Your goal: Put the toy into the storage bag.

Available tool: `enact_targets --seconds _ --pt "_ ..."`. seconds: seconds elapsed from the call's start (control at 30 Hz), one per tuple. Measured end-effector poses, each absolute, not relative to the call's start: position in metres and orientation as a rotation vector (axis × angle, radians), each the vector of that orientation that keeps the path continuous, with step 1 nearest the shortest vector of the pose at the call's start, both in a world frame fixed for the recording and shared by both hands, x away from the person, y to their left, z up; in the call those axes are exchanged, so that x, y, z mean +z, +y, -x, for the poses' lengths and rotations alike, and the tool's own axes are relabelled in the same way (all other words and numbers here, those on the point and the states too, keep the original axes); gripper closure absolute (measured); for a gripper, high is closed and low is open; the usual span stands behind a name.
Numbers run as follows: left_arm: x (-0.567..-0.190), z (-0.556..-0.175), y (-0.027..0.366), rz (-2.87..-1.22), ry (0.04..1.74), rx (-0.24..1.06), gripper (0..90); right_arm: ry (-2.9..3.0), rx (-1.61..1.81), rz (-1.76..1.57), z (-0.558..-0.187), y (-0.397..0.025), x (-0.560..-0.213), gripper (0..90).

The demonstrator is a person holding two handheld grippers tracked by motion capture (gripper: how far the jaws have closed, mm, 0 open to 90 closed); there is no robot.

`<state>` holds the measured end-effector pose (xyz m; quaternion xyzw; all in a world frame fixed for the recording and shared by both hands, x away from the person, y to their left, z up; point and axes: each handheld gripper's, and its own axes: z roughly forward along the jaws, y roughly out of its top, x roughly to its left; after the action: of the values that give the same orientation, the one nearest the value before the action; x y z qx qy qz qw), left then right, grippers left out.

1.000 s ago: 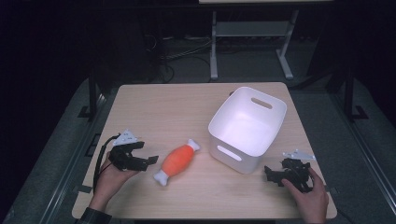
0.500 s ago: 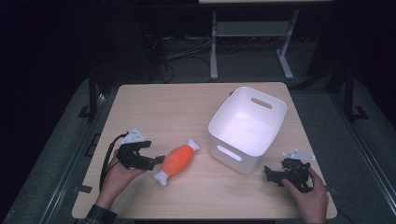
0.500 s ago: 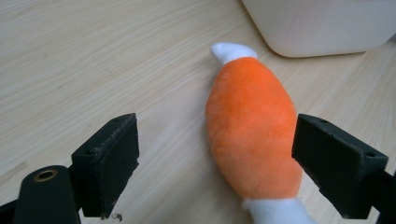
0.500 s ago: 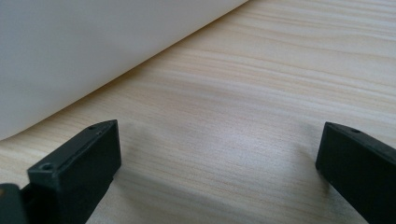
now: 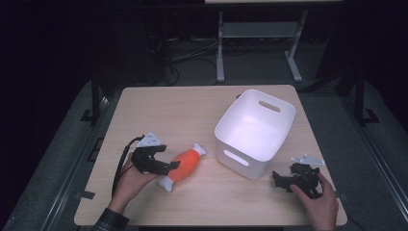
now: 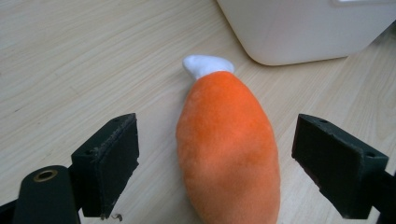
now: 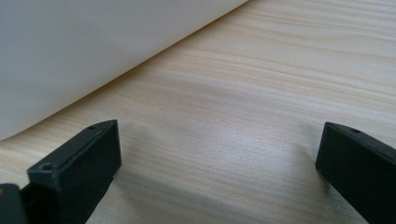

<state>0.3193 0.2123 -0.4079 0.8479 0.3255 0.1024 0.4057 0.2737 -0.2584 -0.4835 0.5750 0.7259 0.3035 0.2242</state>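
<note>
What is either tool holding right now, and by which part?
Nothing is held. The left tool stands open around the orange plush toy, jaws clear of it; the right tool is open over bare table.

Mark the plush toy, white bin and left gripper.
orange plush toy (image 6: 229, 149), left gripper view, orange body.
white bin (image 5: 226, 131), high view, near-left rim.
left gripper (image 5: 174, 164), high view, between its open jaw tips.

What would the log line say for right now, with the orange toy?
left gripper: open, jaws either side of orange plush toy, not closed | right gripper: open, resting by white bin | toy: lying on table
</note>
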Motion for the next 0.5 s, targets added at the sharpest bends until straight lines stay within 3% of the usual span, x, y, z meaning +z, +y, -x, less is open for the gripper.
enact_targets --seconds 0.5 --pt "-0.415 -0.324 0.191 -2.171 0.792 0.232 14.1 2.003 0.838 -1.587 -0.274 -0.258 -0.484 0.0"
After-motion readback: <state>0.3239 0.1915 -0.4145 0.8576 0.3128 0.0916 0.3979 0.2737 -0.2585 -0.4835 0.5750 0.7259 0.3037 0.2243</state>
